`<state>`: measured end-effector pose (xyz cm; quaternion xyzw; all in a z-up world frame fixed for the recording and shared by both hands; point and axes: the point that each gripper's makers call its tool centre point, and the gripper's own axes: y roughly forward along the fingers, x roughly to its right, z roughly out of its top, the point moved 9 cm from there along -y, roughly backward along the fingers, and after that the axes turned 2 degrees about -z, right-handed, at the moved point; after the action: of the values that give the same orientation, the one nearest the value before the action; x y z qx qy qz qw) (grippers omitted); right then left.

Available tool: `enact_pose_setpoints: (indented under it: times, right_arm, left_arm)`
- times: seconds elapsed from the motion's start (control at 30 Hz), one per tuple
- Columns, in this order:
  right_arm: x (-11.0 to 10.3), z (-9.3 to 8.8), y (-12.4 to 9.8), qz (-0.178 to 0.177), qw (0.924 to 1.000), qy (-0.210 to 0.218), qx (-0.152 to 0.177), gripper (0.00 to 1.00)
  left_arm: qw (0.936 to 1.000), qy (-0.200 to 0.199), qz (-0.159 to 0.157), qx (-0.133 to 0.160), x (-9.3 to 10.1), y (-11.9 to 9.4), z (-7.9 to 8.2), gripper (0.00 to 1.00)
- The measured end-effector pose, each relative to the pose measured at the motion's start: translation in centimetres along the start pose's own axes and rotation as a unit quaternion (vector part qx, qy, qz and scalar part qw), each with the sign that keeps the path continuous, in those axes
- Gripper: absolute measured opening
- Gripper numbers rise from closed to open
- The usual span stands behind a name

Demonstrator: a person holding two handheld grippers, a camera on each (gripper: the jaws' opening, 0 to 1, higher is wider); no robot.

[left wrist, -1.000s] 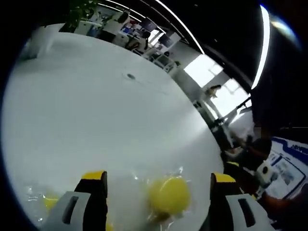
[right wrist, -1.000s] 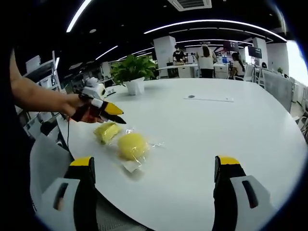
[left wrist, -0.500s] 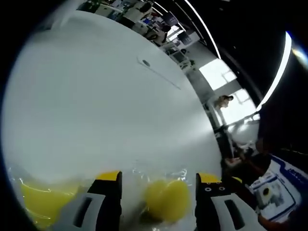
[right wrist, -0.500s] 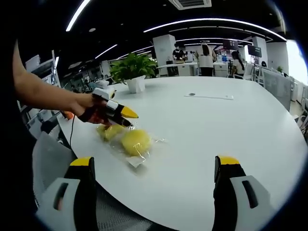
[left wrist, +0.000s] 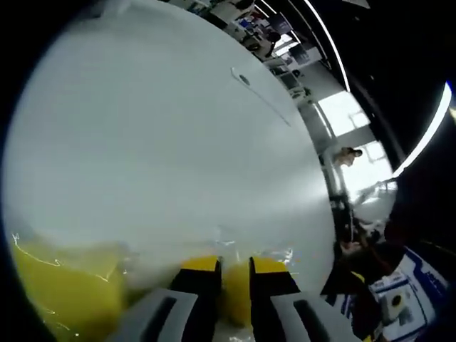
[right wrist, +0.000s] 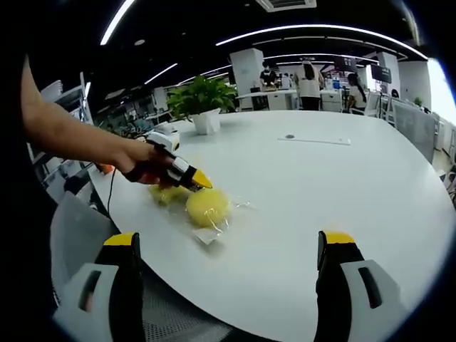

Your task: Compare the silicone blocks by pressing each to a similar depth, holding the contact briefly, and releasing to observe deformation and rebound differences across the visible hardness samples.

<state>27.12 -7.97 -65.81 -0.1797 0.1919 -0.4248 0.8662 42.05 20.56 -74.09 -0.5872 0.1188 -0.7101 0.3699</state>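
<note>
On the white worktop [right wrist: 342, 185], near its edge, lie two yellow blocks in clear wrap. In the right gripper view the round block [right wrist: 206, 207] sits ahead and left of the midline between the right gripper's [right wrist: 228, 246] jaws, well apart from both of them. A second block [right wrist: 167, 194] lies just beside it on the far left side, partly hidden behind the left gripper [right wrist: 201, 181].

The left gripper, held in a hand [right wrist: 135, 162], comes in from the left of that view. Its yellow-tipped jaws point down at the round block and meet its upper left edge. In the left gripper view the round block [left wrist: 235, 303] lies right between the jaws of the left gripper [left wrist: 234, 267], low in the frame. The jaws stand nearly together, with only a narrow slot between them, and the yellow block shows through that slot with a jaw touching it on each side, so they pinch it. The crinkled wrap [left wrist: 274, 251] spreads just beyond the jaw tips. The second block [left wrist: 60, 292] is a large blurred yellow mass at the lower left, outside the left jaw.

The right gripper's jaws stand wide apart at the bottom of their own view. They hold nothing and touch nothing, hanging over the worktop's near edge and a grey chair back [right wrist: 164, 313].

Farther across the worktop a potted plant [right wrist: 204, 100] stands at the far left edge, and a flat strip [right wrist: 313, 140] lies near the far side.
</note>
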Motion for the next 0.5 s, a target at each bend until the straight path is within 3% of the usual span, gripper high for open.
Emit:
enact_pose_setpoints:
  times: [0.13,0.23,0.5]
  right_arm:
    - [0.17,-0.14,-0.10,-0.002,1.0000,0.003,-0.002,0.97]
    - [0.15,-0.13,-0.11,-0.004,1.0000,0.006,0.000,0.97]
    - [-0.02,-0.10,0.11,-0.001,1.0000,0.004,-0.002,0.97]
  left_arm:
    - [0.9995,0.031,0.000,0.003,0.36,-0.14,-0.01,0.01]
    - [0.9992,0.041,0.000,0.002,0.17,0.02,0.08,0.00]
    - [0.9996,0.028,0.005,0.008,0.43,-0.04,0.12,0.00]
